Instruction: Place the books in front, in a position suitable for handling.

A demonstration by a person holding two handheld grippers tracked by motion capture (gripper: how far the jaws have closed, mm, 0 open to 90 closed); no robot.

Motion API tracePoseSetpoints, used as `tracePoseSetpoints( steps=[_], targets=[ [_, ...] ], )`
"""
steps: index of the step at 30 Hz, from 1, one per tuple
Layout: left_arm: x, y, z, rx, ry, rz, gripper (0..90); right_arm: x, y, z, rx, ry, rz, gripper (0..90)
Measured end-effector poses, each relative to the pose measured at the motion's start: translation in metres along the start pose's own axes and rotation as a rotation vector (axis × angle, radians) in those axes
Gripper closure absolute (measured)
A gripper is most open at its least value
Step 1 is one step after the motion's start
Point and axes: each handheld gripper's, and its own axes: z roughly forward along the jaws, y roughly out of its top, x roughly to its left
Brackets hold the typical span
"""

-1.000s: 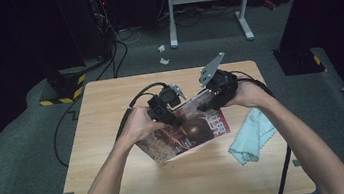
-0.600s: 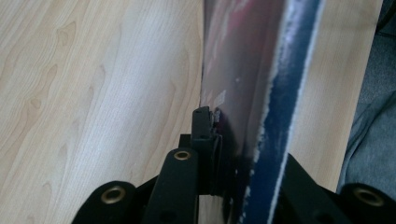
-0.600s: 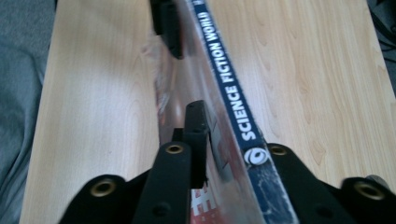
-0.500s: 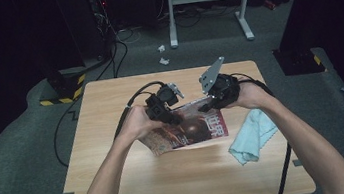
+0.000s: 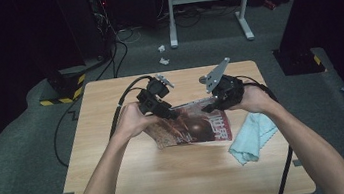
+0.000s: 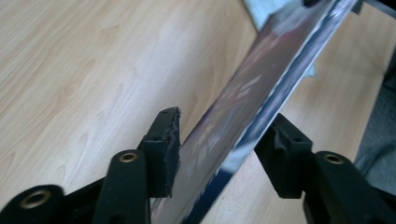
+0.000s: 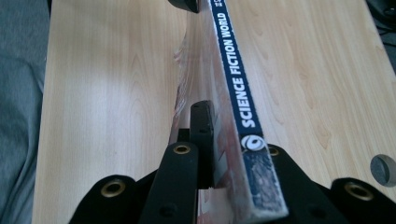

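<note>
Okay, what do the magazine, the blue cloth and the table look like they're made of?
Magazine: glossy printed paper, judging by sheen on the cover and a flat printed spine. Blue cloth: soft fabric, maybe microfibre, lying crumpled. Table: light wood or wood-look laminate with visible grain; which one I cannot tell.

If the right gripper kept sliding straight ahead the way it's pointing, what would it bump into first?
Probably the left gripper. The right gripper is shut on the magazine and points along its spine; at the far end a dark shape, apparently the other gripper, holds the same magazine. Depth is hard to judge.
</note>
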Motion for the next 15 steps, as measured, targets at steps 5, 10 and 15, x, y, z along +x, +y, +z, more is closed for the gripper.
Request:
tracePoseSetpoints(
  steps=[5,10,15],
  targets=[
    [0.004,-0.002,-0.009,-0.052,0.042,-0.067,39.0,-0.001,-0.007,-0.003,-0.013,-0.037,0.065,84.2],
    [0.010,-0.004,-0.016,-0.098,0.083,-0.145,36.9,-0.002,-0.014,-0.005,-0.029,-0.086,0.118,84.1],
    [0.012,-0.003,-0.021,-0.115,0.116,-0.203,35.9,0.000,-0.017,-0.003,-0.033,-0.114,0.160,84.2]
  ],
)
